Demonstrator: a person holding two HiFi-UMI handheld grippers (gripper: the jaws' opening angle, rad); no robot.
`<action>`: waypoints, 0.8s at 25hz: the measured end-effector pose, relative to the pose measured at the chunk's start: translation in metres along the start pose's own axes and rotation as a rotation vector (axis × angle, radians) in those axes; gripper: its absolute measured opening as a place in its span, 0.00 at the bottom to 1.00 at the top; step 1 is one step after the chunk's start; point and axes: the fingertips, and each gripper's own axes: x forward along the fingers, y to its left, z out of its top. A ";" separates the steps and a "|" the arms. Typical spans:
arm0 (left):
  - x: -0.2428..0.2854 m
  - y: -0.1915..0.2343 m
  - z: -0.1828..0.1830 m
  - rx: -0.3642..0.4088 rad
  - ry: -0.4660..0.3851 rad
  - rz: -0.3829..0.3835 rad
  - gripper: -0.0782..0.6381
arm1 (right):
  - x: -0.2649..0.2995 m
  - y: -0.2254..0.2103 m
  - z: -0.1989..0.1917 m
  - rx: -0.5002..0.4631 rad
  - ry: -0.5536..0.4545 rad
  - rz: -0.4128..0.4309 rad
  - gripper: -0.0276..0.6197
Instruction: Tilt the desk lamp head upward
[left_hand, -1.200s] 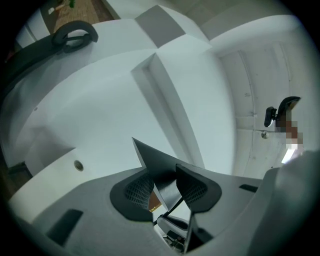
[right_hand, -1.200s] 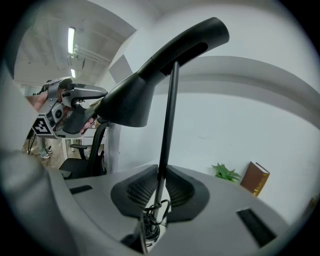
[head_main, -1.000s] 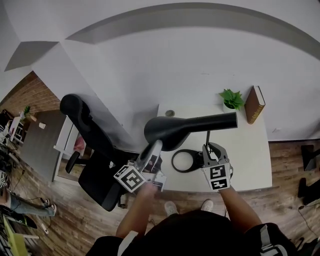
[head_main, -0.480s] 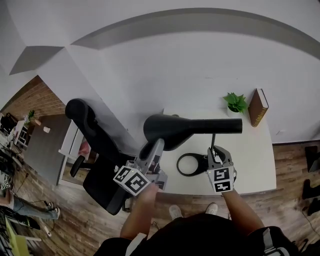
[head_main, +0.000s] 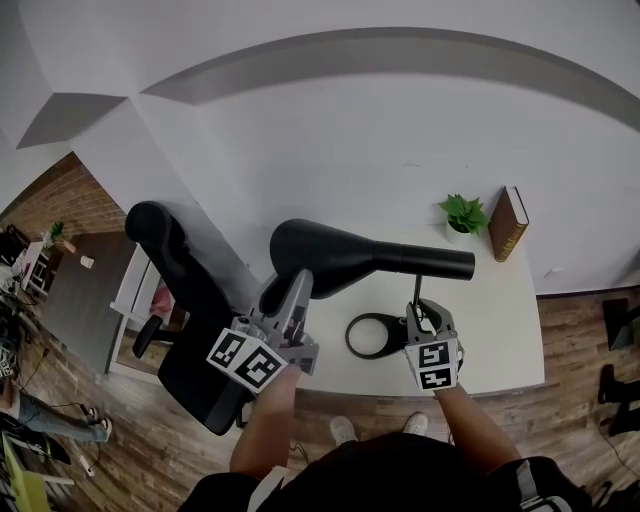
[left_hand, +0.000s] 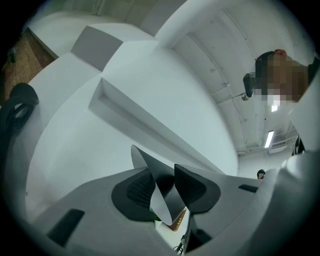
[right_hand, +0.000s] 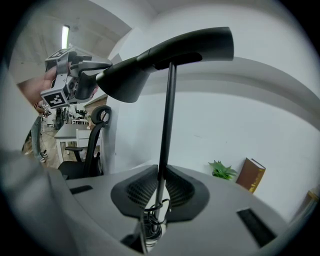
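- Your left gripper (left_hand: 165, 188) has its fingers (left_hand: 136, 193) closed on the thin rim of the lamp head (left_hand: 161, 199). The rim shows as a grey sheet pinched between the two pads.
- Your right gripper (right_hand: 159, 190) has its fingers (right_hand: 182, 192) clamped on the lamp's slim black pole (right_hand: 167, 115). The grip is low on the pole, just above a small coil of cable (right_hand: 151, 220).
- In the head view, the left gripper rises from the lower centre-left of the frame to the wide shade end of the lamp head. The right gripper sits at lower centre-right, at the foot of the pole.
- The lamp head stretches across the middle of the head view, above the surface (head_main: 500, 330). Its broad end is to the left and its narrow stub points right.
- In the right gripper view, the lamp head crosses the top of the pole. There the shade end is at the left and lower than the stub at the upper right.
- The lamp's ring-shaped base (head_main: 375, 335) lies flat on the white surface, just left of the right gripper.
- At the far right end of the surface, a small green plant (head_main: 462, 214) stands next to a brown book (head_main: 507, 224), both close to the wall.
- A black office chair (head_main: 185, 300) stands on the wooden floor at the left of the frame, beside the surface.
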 end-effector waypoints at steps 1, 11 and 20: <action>0.001 -0.001 0.004 0.012 -0.003 -0.004 0.27 | 0.000 0.000 0.000 -0.002 0.000 -0.001 0.10; 0.014 -0.021 0.034 0.141 -0.040 -0.015 0.25 | -0.001 -0.001 0.001 0.006 -0.007 -0.008 0.10; 0.029 -0.039 0.056 0.225 -0.069 -0.030 0.24 | 0.000 -0.002 0.001 -0.003 -0.007 -0.034 0.10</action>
